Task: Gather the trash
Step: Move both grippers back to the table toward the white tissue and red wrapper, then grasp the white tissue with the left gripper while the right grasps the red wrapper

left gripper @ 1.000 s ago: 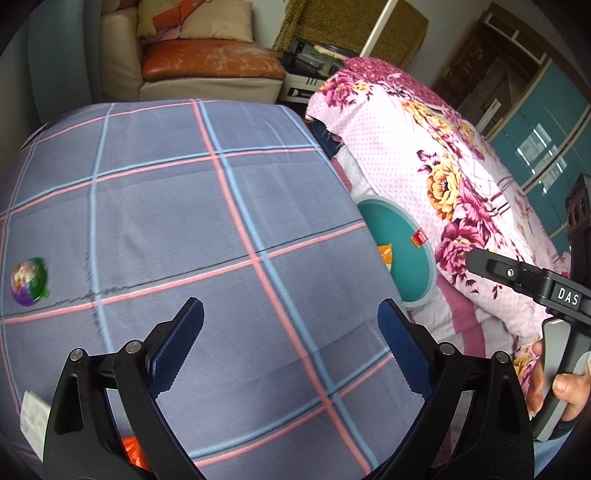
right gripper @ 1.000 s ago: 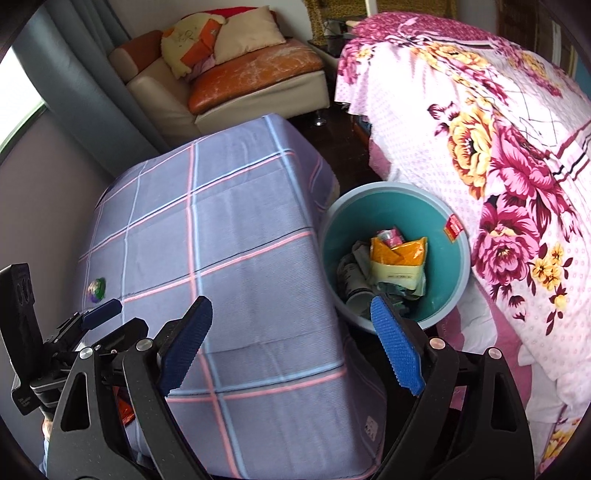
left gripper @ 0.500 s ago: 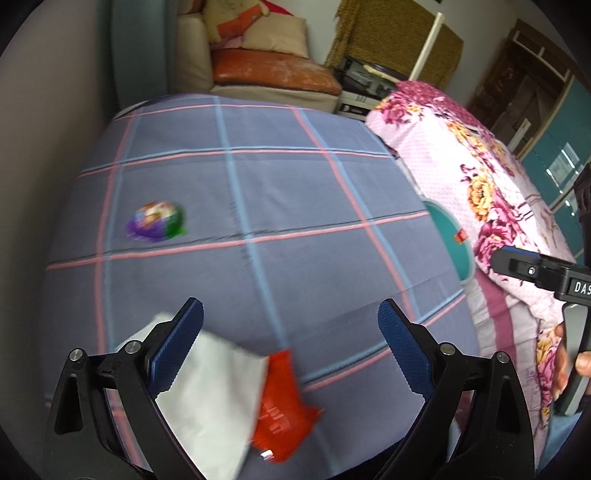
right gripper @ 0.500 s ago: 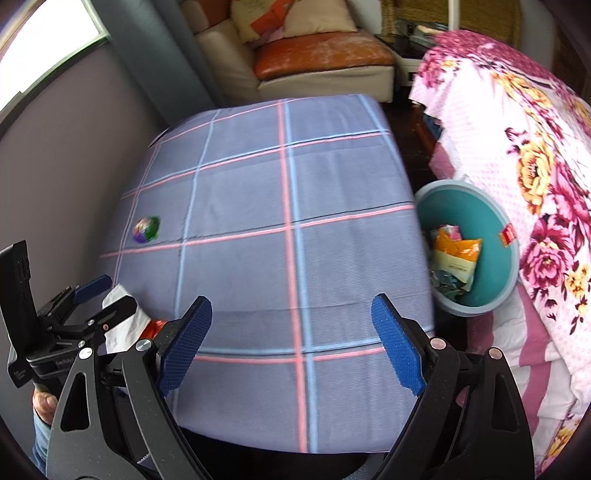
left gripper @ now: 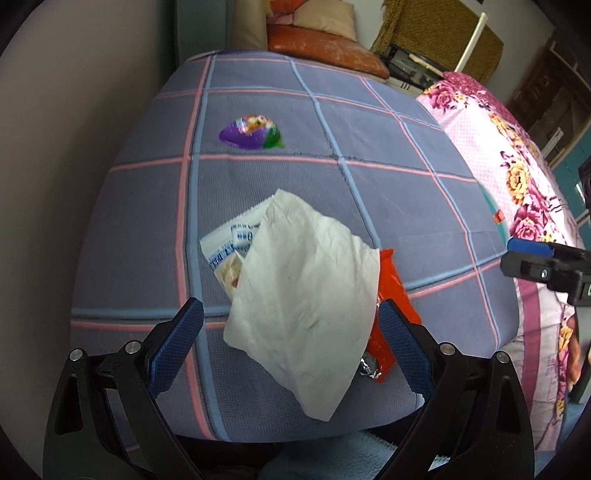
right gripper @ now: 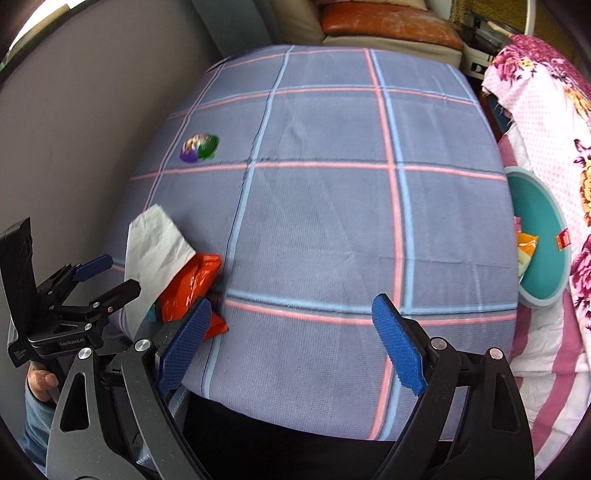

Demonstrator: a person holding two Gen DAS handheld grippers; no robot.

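A white napkin lies crumpled near the front left of the checked table. It covers part of an orange wrapper and a white-and-blue packet. My left gripper hovers open just above this pile, its jaws straddling the napkin without touching it. Farther back lies a purple-green wrapper. My right gripper is open and holds nothing over the table's front edge, with the orange wrapper by its left finger. In the right wrist view the left gripper sits beside the napkin.
A teal bin holding trash stands low at the table's right, against a flowered bed cover. A wall runs along the table's left side. A sofa with an orange cushion stands behind the table.
Both views have swung left across the table and dropped slightly. The napkin pile has come in between the left jaws, and the bin has slid to the right edge. Both grippers stayed open.
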